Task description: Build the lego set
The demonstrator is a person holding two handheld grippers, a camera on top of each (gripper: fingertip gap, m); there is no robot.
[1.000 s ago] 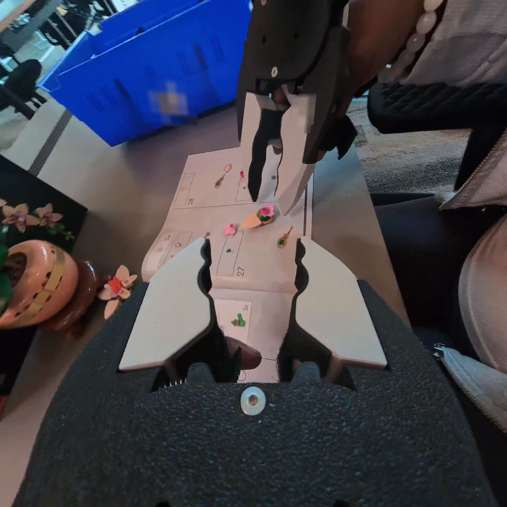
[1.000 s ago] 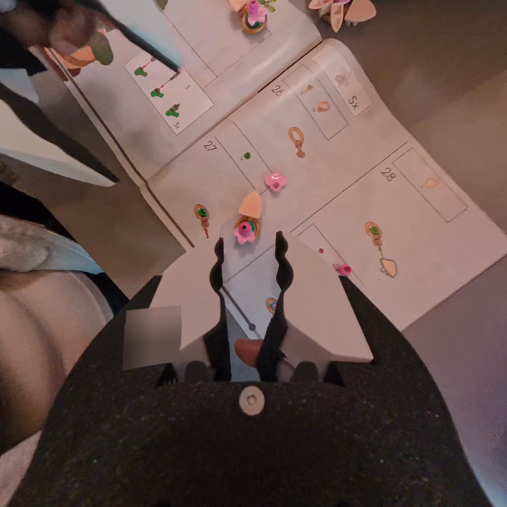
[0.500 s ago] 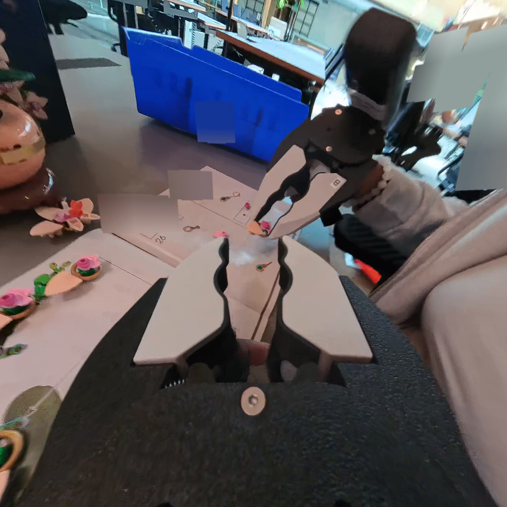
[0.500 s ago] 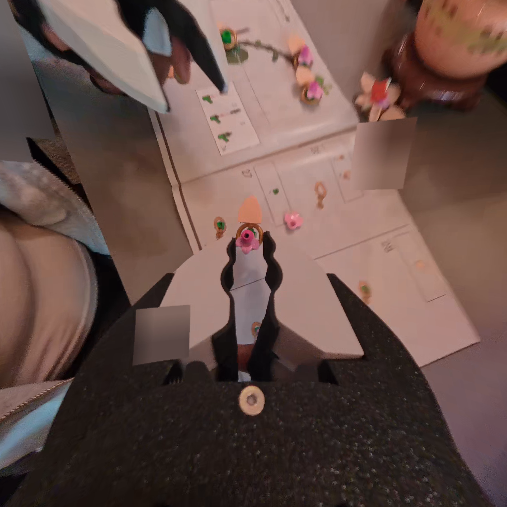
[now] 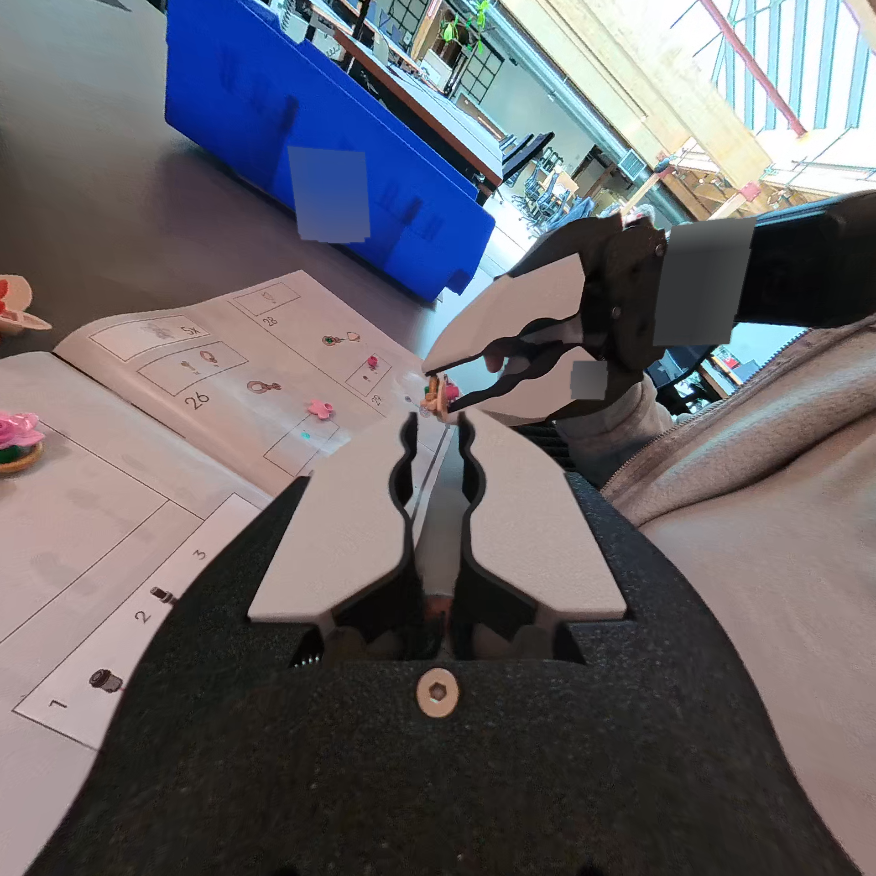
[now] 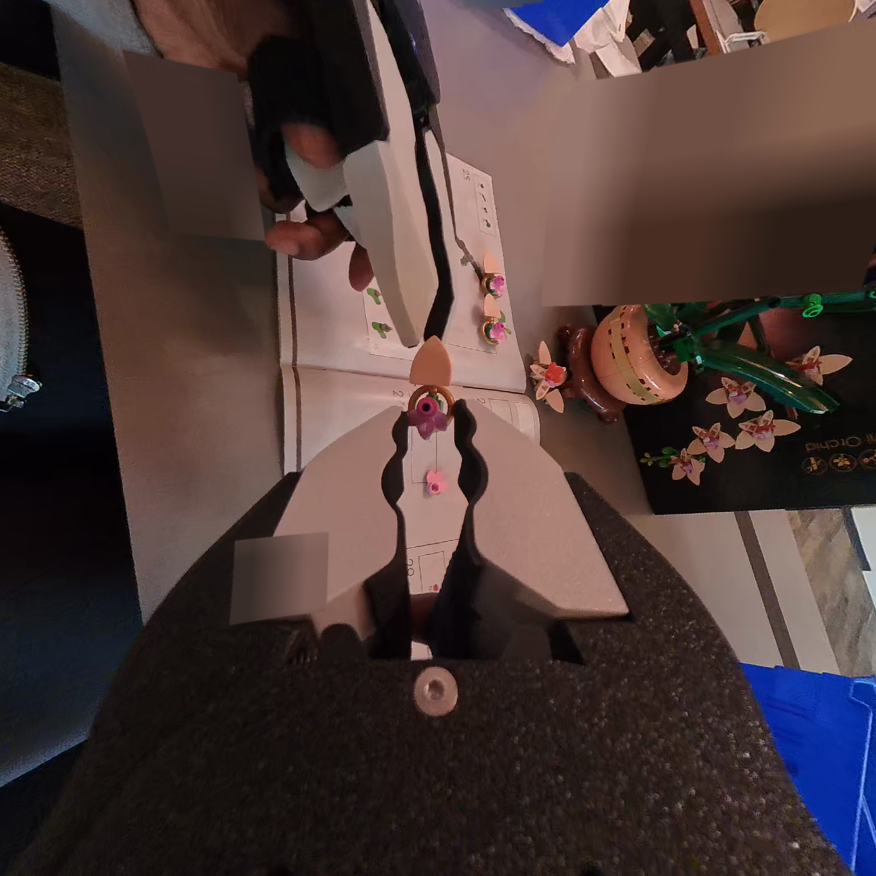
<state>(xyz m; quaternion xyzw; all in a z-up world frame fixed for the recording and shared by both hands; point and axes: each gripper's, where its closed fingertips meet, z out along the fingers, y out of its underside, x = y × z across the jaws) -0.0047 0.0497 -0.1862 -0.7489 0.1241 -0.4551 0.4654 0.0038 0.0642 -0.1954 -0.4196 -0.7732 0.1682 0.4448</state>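
Right tongs (image 6: 429, 417) are clamped on a little brick flower bud (image 6: 429, 403), gold ring with a magenta blossom and tan petal, held just above the open instruction booklet (image 5: 227, 379) on the grey desk (image 5: 95, 213). Left tongs (image 5: 437, 419) sit narrow and bare. Booklet has numbered steps, a black box (image 6: 758, 464) with printed orchids sits at 3 o'clock of the bud, blue bin (image 5: 265, 118) behind, open workshop room beyond

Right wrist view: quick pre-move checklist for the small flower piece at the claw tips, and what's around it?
1. Small flower piece, gold ring with magenta bloom and tan petal, pinched between right claw tips: ok.
2. Left claw open, nothing between its fingers: ok.
3. Left claw tip clear of the tan petal: cannot tell.
4. Loose pale pink flower lying on open white instruction booklet, untouched: ok.
5. Round tan brick-built pot off to the side of both claws: ok.
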